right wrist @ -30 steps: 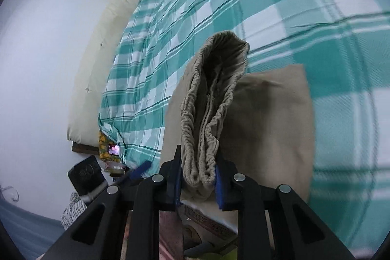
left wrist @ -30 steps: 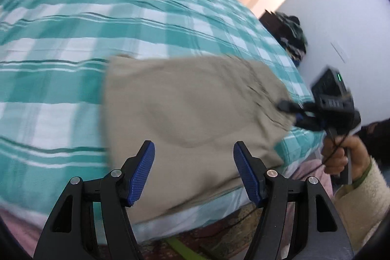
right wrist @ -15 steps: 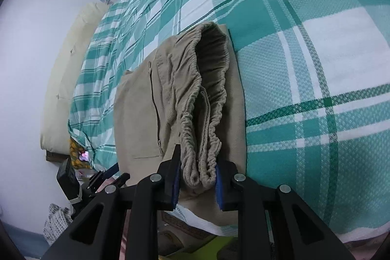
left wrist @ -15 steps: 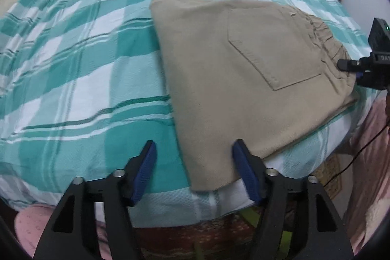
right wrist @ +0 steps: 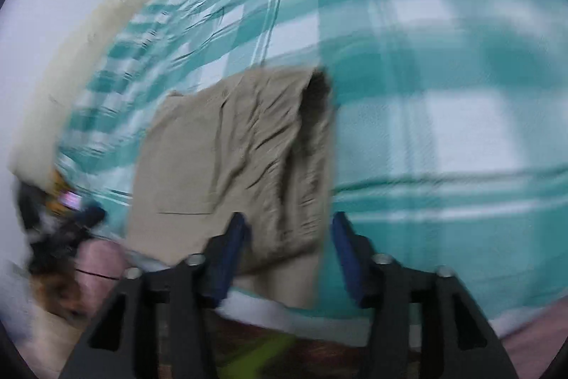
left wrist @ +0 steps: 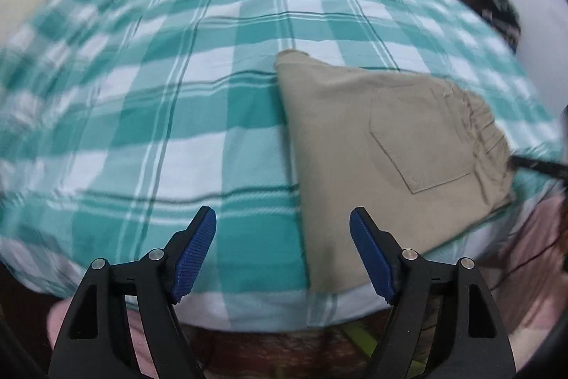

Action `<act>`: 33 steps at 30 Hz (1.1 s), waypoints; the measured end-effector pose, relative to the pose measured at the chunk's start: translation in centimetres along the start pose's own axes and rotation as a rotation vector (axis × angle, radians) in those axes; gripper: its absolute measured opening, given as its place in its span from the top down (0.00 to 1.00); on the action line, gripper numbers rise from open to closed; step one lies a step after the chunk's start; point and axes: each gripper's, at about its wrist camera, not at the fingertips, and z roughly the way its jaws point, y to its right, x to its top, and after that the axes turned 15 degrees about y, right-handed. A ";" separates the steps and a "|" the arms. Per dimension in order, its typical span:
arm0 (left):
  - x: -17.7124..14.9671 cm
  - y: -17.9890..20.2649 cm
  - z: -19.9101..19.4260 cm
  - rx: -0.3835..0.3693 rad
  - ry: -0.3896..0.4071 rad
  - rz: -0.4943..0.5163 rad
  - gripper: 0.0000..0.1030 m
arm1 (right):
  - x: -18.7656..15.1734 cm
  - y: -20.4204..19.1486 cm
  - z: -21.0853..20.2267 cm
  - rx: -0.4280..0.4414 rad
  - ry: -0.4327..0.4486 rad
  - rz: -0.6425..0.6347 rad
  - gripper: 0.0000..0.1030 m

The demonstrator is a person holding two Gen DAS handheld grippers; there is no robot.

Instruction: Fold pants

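Note:
The folded beige pants (left wrist: 383, 151) lie flat near the front edge of the bed, back pocket up, their gathered waistband at the right. My left gripper (left wrist: 284, 247) hovers over the bed's edge beside the pants' left corner, its jaws opening with nothing between them. In the blurred right wrist view the pants (right wrist: 245, 158) lie with the waistband end nearest. My right gripper (right wrist: 289, 249) is there with its jaws opening; the waistband lies between the blue pads, which no longer press on it. A tip of the right gripper (left wrist: 536, 166) shows at the waistband in the left wrist view.
The bed carries a green-and-white checked cover (left wrist: 177, 95). A cream pillow (right wrist: 67, 66) lies at the headboard end. Dark clothes (left wrist: 493, 2) are piled by a lit doorway. A patterned rug and a yellow-green strip (right wrist: 262, 357) lie on the floor below the bed edge.
My right gripper carried the waistband down onto the bed and has let go of it. The pants now lie flat. My left gripper tilted down and shifted left of the pants.

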 end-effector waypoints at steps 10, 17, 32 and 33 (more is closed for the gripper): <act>0.4 4.5 1.3 0.021 -0.018 0.093 0.19 | 0.1 -8.4 -2.4 0.043 0.138 -0.422 0.45; -0.2 4.7 2.2 0.026 -0.040 0.091 0.19 | -3.6 -7.2 0.6 0.018 0.061 -0.407 0.46; -3.4 5.0 4.6 0.001 -0.065 0.068 0.15 | -5.5 -6.8 1.7 -0.042 0.027 -0.400 0.45; -3.5 5.0 4.6 0.004 -0.062 0.066 0.15 | -4.2 -7.1 1.2 -0.025 0.003 -0.390 0.46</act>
